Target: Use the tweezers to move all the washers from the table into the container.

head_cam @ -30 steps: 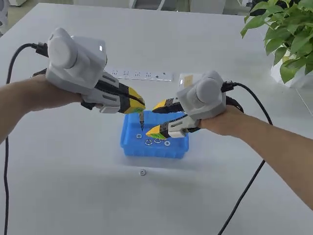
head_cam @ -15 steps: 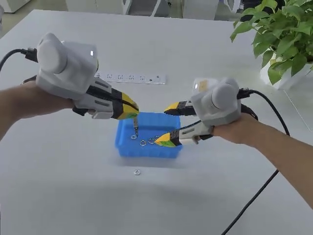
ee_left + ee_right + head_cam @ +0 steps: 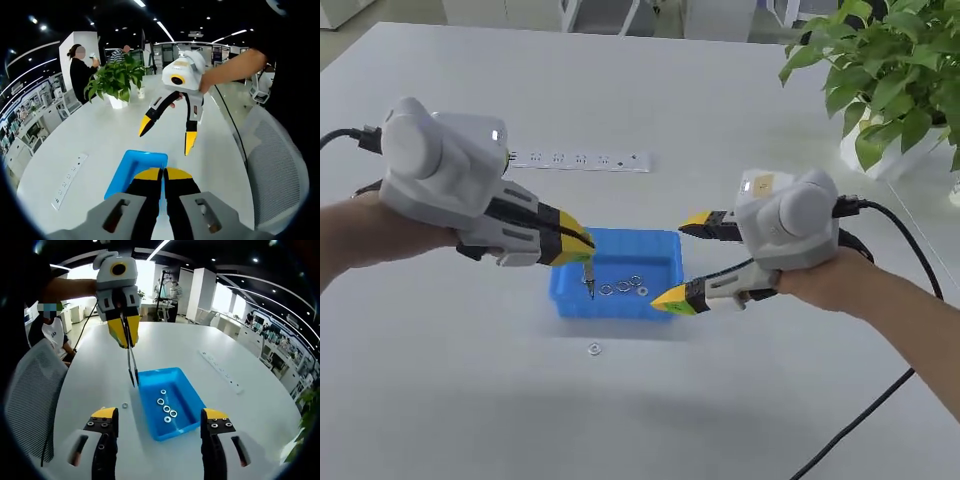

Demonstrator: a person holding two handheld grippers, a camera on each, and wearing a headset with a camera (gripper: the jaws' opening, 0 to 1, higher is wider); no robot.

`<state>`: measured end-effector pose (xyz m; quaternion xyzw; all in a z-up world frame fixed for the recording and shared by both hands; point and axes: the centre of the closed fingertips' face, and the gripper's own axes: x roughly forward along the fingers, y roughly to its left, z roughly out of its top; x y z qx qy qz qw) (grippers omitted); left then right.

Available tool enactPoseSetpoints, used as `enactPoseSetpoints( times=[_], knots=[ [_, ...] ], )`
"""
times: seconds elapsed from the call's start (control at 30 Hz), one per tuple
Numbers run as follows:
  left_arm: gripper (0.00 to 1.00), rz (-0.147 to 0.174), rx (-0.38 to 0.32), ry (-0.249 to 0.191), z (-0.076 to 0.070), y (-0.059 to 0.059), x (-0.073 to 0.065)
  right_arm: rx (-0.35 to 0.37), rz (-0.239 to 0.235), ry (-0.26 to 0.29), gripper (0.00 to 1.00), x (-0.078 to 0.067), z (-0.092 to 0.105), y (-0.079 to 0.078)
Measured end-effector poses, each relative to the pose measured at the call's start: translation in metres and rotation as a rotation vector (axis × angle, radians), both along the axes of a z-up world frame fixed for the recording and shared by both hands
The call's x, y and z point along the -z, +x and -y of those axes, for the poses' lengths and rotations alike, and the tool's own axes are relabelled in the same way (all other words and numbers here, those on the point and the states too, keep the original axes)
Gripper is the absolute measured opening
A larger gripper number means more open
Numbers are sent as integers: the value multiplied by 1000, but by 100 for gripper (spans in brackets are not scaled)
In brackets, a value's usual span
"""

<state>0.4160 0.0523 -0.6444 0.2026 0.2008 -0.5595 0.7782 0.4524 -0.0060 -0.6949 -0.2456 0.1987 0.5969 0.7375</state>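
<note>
One broad table with a smooth, matt, pale grey top fills the foreground. It stands in an open-plan office with strip ceiling lights, white columns and rows of desks. A long white power strip lies flat towards the far side. A leafy green plant in a rounded white pot stands at the far right corner. In the gripper views a grey mesh-backed chair stands at the table's edge, and people stand in the background.

The container is a shallow rectangular tray of glossy blue plastic with rounded corners, set near the table's middle. Five washers, small bright metal rings, lie loose on its floor. A sixth washer lies on the bare table, just beside the container's near wall and apart from it.

The left gripper has its yellow-and-black jaws closed together on the tweezers. These are thin and dark, and point down to the container's left edge. Whether the tips hold anything cannot be told.

The right gripper has its jaws spread wide and grips nothing. It hovers over the container's right end.
</note>
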Motion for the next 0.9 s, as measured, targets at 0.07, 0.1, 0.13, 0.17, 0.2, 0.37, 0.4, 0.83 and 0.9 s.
enactPoseSetpoints(
  times=[0.07,0.1,0.13,0.17,0.2,0.37,0.4,0.83,0.9],
  knots=[
    [5,-2,8,-3,2,-3,2,10,-4,0,71,2,3,0],
    [5,-3,12,-2,3,-4,3,18,-8,-2,72,4,6,-1],
    [5,-4,15,-1,3,-5,5,21,-10,-3,73,5,7,-2],
    [5,-5,20,1,4,-6,6,28,-13,-6,74,6,9,-3],
    [5,-3,26,4,5,-7,9,31,-13,-7,75,7,10,-3],
    [5,-11,44,6,7,-11,17,50,-24,-10,78,14,17,-8],
    [5,-15,46,7,7,-12,19,53,-26,-11,78,15,18,-8],
    [5,-56,54,6,7,-22,40,64,-58,-22,78,30,21,-21],
    [5,-61,56,8,7,-24,43,64,-62,-25,78,32,22,-23]
  ],
)
